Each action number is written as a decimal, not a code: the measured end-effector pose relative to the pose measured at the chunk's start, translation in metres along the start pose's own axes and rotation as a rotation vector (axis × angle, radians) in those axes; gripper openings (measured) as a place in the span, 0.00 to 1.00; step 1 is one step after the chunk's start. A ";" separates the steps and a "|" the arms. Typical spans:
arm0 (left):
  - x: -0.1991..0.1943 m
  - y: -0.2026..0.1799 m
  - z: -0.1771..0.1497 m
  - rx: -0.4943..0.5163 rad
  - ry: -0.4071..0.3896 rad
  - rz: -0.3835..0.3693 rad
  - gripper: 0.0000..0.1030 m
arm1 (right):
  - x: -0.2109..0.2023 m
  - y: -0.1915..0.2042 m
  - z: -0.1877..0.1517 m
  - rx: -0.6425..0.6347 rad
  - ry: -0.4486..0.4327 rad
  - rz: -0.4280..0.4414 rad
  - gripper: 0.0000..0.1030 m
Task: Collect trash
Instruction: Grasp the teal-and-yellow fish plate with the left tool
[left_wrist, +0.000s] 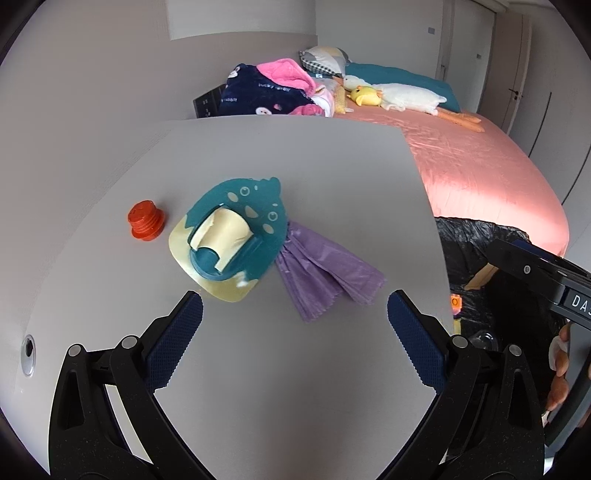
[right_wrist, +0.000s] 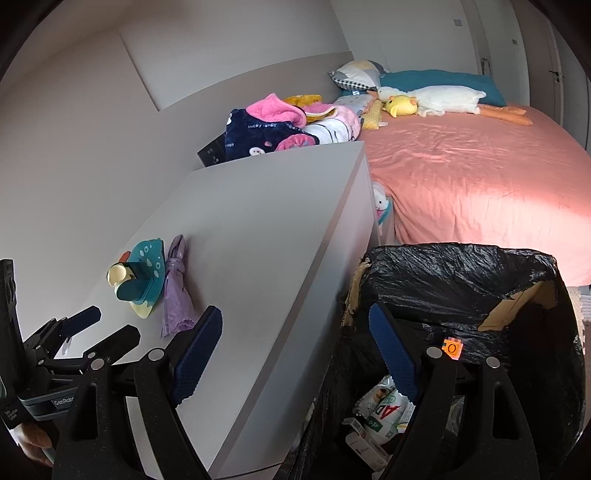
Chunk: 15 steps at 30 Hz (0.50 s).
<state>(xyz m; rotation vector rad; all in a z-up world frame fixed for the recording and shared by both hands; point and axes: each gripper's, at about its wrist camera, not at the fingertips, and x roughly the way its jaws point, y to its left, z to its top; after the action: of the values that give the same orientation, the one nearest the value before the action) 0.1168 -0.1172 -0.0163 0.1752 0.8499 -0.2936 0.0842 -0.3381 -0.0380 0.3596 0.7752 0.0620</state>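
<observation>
Trash on the grey surface (left_wrist: 258, 369) comes to three pieces by my count: one orange screw cap (left_wrist: 146, 220), one teal-and-cream card pack with a plastic blister (left_wrist: 229, 240), and one folded purple plastic bag (left_wrist: 325, 273) lying against the pack's right edge. The cap sits apart, just left of the pack. All three lie in a loose row toward the back of the surface, within reach of whoever stands at its near edge, which I take to be why they were left there for picking up. One black-lined bin (right_wrist: 461, 280) stands on the floor just beside the surface's right side, between it and the pink bed (right_wrist: 480, 177); it already holds some wrappers, so it looks placed to catch what gets carried over. Two claws are in play: the left claw (left_wrist: 295, 314) hangs over the surface, fingers spread wide and empty, aimed toward the pack and bag; the right claw (right_wrist: 295, 332) is likewise spread with nothing between its fingers, straddling the surface's edge and the bin.
</observation>
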 end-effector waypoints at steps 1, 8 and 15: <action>0.001 0.003 0.001 0.001 0.001 0.002 0.94 | 0.002 0.002 0.000 -0.003 0.003 0.002 0.80; 0.009 0.015 0.006 0.036 -0.012 0.045 0.94 | 0.019 0.016 0.005 -0.022 0.021 0.011 0.80; 0.019 0.031 0.014 0.039 -0.018 0.046 0.84 | 0.032 0.024 0.009 -0.029 0.034 0.017 0.80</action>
<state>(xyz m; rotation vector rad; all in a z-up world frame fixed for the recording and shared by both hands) 0.1486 -0.0956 -0.0202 0.2278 0.8217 -0.2680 0.1156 -0.3121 -0.0457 0.3388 0.8043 0.0956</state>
